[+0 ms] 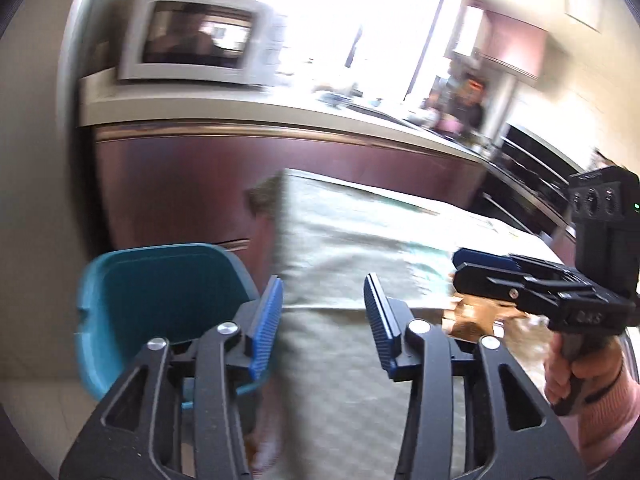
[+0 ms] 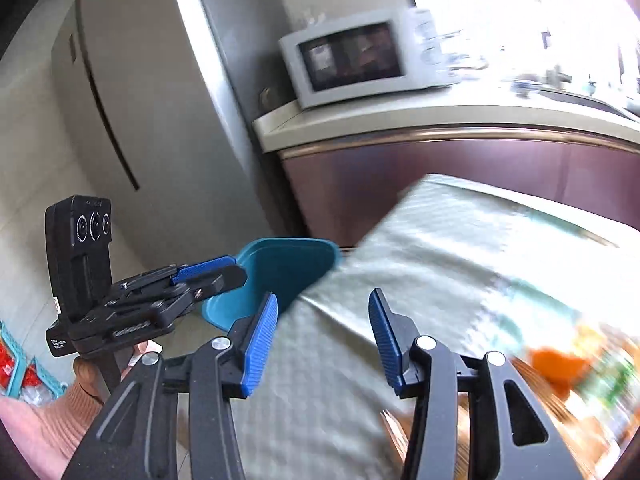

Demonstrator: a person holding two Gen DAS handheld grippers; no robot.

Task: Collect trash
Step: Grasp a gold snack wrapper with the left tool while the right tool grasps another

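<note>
Both grippers hang over the near corner of a table with nothing between their blue pads. Seen from its own camera, the left gripper [image 1: 323, 320] has its jaws spread wide, and beyond them lies the pale green checked tablecloth [image 1: 352, 236]. The right gripper [image 2: 323, 330] is spread just as wide above the same cloth [image 2: 420, 248].

Just left of the left gripper's left pad, beside the table's corner and lower than its top, stands a teal plastic bin [image 1: 160, 300]; what lies inside it cannot be made out. The right wrist view shows that bin [image 2: 276, 276] beyond the tips of the left gripper [image 2: 218, 270], which is seen side-on there.

On the table to the right, under the right gripper [image 1: 480, 266] as seen from the left camera, sits blurred brown trash, perhaps paper or wrapping [image 1: 472, 316]. The right camera shows an orange and green smear of litter [image 2: 568, 364] at its right edge, too blurred to name.

Farther out, a white microwave [image 1: 196, 40] stands on a light countertop [image 1: 240, 108] above reddish-brown cabinets [image 1: 280, 160], with a bright window [image 1: 352, 12] behind. A grey refrigerator [image 2: 132, 100] stands at the left of the right wrist view.
</note>
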